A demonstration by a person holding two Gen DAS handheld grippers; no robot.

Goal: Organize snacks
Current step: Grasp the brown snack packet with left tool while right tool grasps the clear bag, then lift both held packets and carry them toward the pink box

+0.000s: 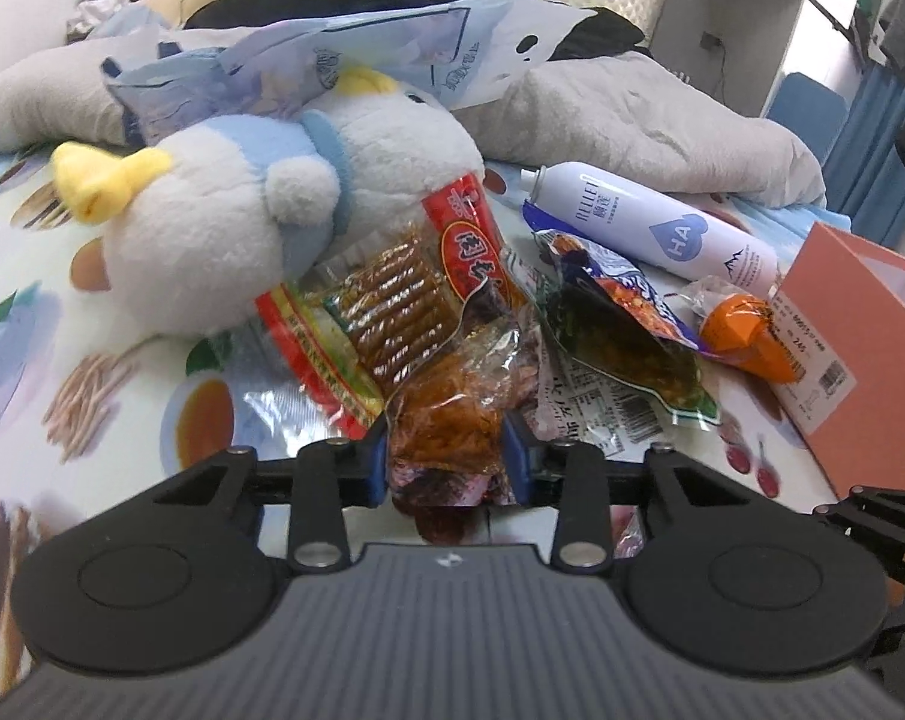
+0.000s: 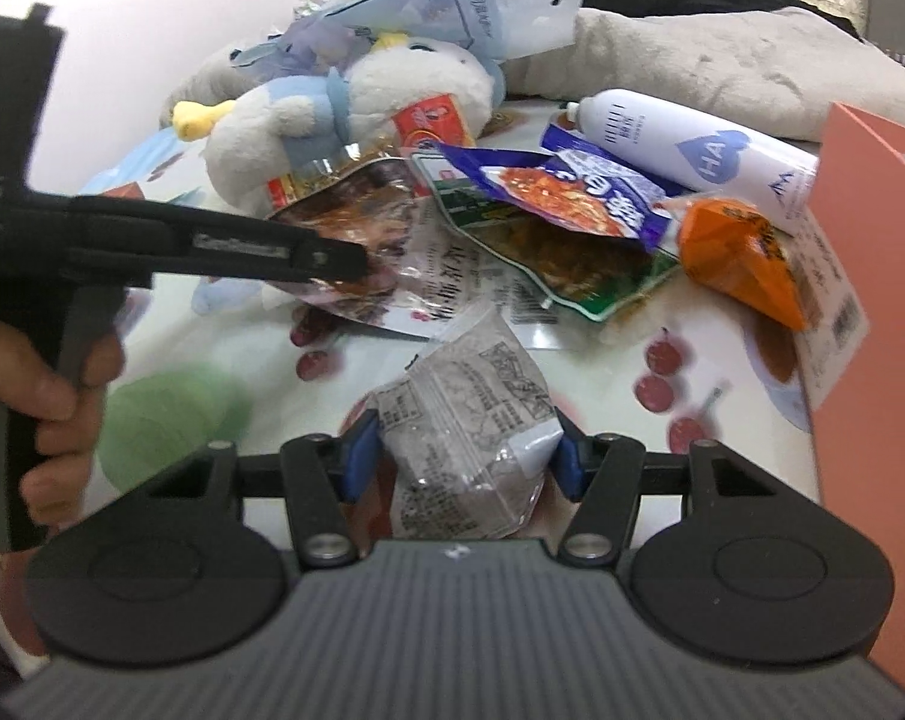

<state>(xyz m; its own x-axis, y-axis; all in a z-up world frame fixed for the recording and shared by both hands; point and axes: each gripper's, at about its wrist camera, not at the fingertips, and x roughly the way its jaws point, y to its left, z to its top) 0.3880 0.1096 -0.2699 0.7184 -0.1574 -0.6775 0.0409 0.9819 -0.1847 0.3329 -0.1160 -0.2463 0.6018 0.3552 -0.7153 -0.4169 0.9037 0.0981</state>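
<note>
A heap of snack packets lies on a printed bedsheet. My left gripper (image 1: 446,450) is shut on a clear packet of reddish-brown snack (image 1: 452,414) at the heap's near edge; the same gripper shows side-on in the right wrist view (image 2: 356,267). Behind it lie a red packet of brown sticks (image 1: 392,306), a blue-and-green packet (image 1: 620,324) and an orange packet (image 1: 746,330). My right gripper (image 2: 461,453) is shut on a grey-white packet (image 2: 470,420), in front of the heap, with the blue packet (image 2: 572,192) and orange packet (image 2: 740,252) beyond.
A white and blue plush toy (image 1: 260,198) lies left of the heap. A white spray can (image 1: 650,222) lies behind it. An open orange box (image 1: 854,336) stands at the right, also in the right wrist view (image 2: 878,300). A grey pillow (image 1: 632,114) and clothes lie behind.
</note>
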